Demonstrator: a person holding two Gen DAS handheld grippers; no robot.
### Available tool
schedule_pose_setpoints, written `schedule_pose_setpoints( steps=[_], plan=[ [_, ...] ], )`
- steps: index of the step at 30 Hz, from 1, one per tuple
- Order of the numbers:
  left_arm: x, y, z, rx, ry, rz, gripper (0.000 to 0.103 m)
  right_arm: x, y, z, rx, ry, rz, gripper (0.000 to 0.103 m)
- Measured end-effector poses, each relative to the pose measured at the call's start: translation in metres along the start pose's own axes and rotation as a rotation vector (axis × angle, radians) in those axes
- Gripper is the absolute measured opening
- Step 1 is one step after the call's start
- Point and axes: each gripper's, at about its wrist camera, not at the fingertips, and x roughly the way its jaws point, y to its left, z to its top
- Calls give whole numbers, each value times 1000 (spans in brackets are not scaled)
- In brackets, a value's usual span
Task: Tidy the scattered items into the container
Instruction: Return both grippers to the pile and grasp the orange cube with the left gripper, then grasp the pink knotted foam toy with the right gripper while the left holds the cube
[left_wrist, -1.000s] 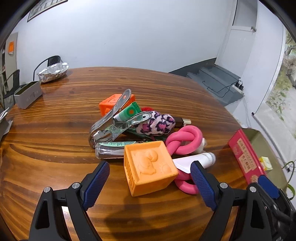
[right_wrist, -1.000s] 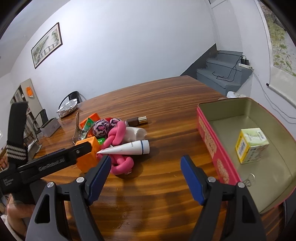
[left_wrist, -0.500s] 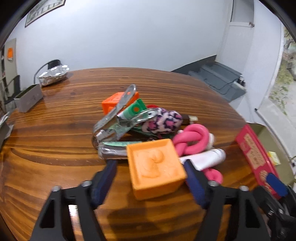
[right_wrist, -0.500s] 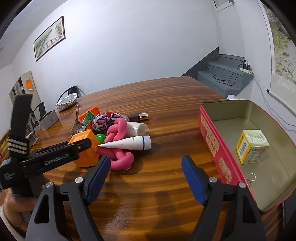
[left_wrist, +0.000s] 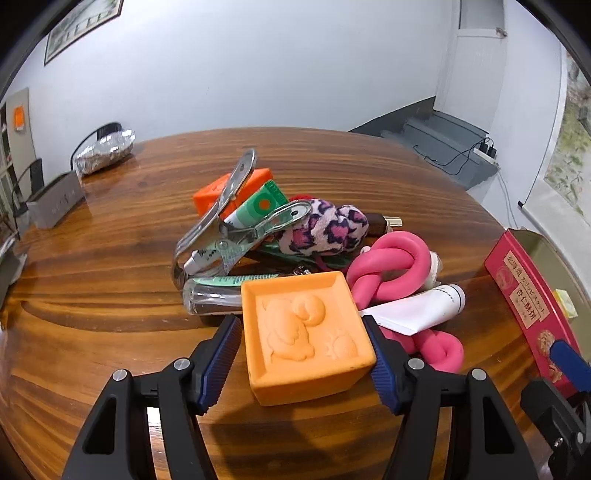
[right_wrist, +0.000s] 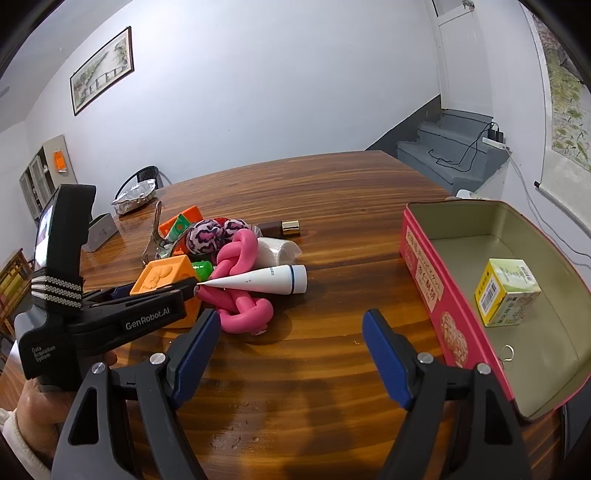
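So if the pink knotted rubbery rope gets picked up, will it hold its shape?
Probably not fully. The pink knotted rubbery rope bends in soft loops, so it likely sags. The white squeeze tube lying across it would probably slide off. It looks light.

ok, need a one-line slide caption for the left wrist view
Left gripper closing its jaws on the orange embossed block at the near edge of the clutter pile, red tin at right.

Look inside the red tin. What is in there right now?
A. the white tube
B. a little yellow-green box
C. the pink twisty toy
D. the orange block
B: a little yellow-green box sits on the floor of the red tin, while the other toys lie out on the table.
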Motion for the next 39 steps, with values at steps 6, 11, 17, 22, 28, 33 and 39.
schedule_pose_setpoints(
  steps=[6,11,17,22,28,33,39],
  plan=[
    [-15,13,-6,-32,-6,-3,54,5,0,-2,7,30,37,82],
    [-46,32,-12,-61,-92,26,54,9,0,-3,12,52,71,82],
    [-52,54,-15,-98,-99,31,54,14,2,-5,7,72,62,82],
    [-55,58,-13,-110,-106,23,54,25,-2,-3,39,114,88,82],
    [-61,64,-13,-137,-118,16,54,42,20,11,-33,180,94,82],
    [-65,67,-13,-138,-133,19,54,75,39,16,-79,262,78,82],
    [-66,66,-13,-134,-129,10,54,93,52,10,-119,277,20,67]
  ],
)
